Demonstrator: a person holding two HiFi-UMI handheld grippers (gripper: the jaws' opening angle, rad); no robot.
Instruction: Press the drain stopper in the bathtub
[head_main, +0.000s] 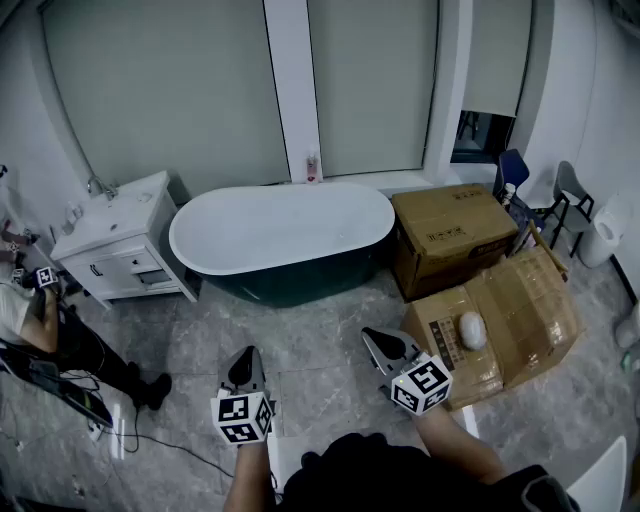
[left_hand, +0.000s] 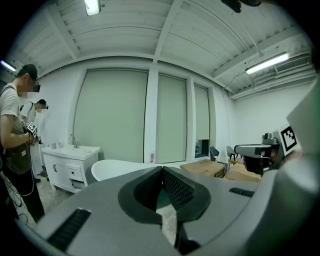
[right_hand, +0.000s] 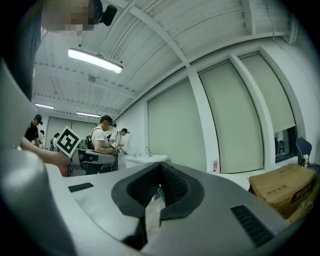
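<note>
The bathtub (head_main: 283, 235), white inside with a dark teal outer wall, stands against the window wall in the head view. I cannot make out a drain stopper inside it. My left gripper (head_main: 243, 362) is held over the grey floor well short of the tub, jaws together with nothing between them. My right gripper (head_main: 378, 340) hovers to its right, also shut and empty. The left gripper view looks over its closed jaws (left_hand: 162, 170) at the tub's white rim (left_hand: 115, 169). In the right gripper view the jaws (right_hand: 161, 166) meet at the tip.
A white vanity cabinet (head_main: 115, 240) stands left of the tub. Cardboard boxes (head_main: 450, 235) (head_main: 505, 320) crowd the tub's right end and my right side. A person (head_main: 35, 325) stands at the left among floor cables. Chairs (head_main: 570, 200) and a white bin (head_main: 605, 232) are far right.
</note>
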